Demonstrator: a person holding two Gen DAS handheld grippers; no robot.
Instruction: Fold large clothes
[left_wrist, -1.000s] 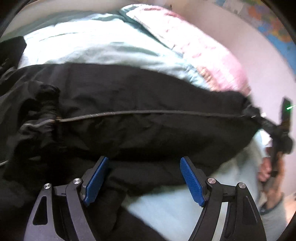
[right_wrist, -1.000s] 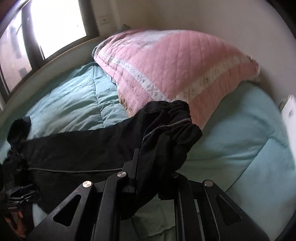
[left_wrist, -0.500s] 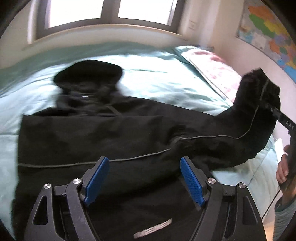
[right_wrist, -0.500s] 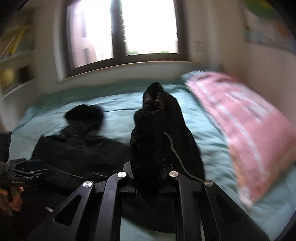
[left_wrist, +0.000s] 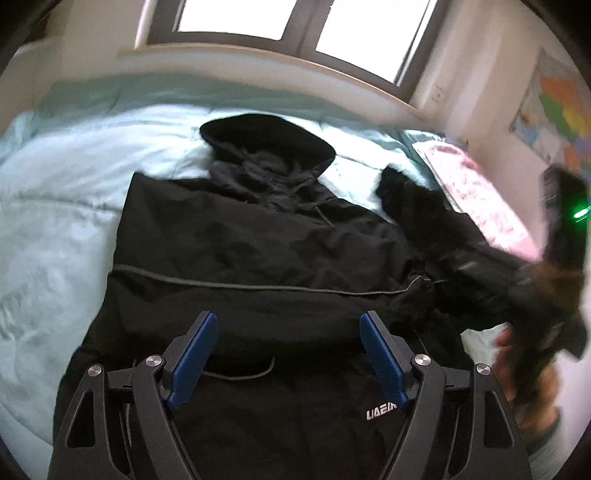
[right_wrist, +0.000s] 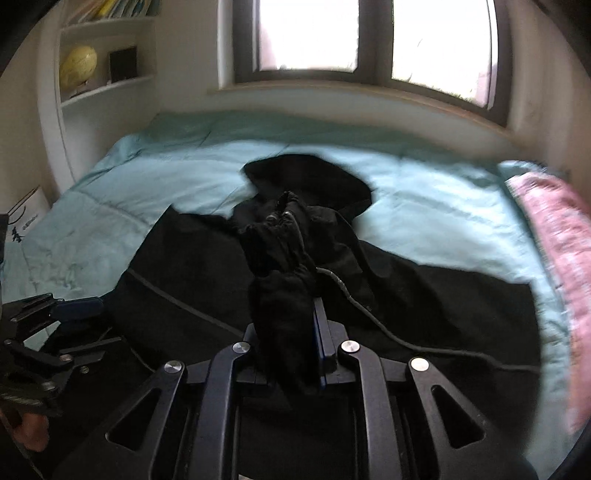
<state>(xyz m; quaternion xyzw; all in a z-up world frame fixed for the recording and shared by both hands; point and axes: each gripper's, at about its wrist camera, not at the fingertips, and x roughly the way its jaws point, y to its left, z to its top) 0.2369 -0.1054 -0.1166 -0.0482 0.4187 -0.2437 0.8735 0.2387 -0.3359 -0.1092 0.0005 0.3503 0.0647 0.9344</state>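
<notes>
A black hooded jacket (left_wrist: 258, 236) lies spread on a teal bed, hood (left_wrist: 266, 136) toward the window. My left gripper (left_wrist: 288, 332) is open and empty, hovering above the jacket's lower half near a white logo (left_wrist: 380, 412). My right gripper (right_wrist: 291, 325) is shut on the jacket's black sleeve (right_wrist: 284, 266), holding it up over the jacket body (right_wrist: 207, 273) with the cuff pointing at the hood (right_wrist: 306, 173). The left gripper also shows at the left edge of the right wrist view (right_wrist: 62, 314).
The teal duvet (left_wrist: 62, 192) covers the bed. A pink quilted pillow (right_wrist: 561, 251) lies at the right, also in the left wrist view (left_wrist: 476, 184). A window sill (right_wrist: 369, 92) runs behind the bed. Shelves with a yellow globe (right_wrist: 77, 66) stand at the back left.
The right gripper has swung the sleeve from the pillow side in over the jacket body. The left gripper has pulled back and now looks down over the whole spread jacket.
</notes>
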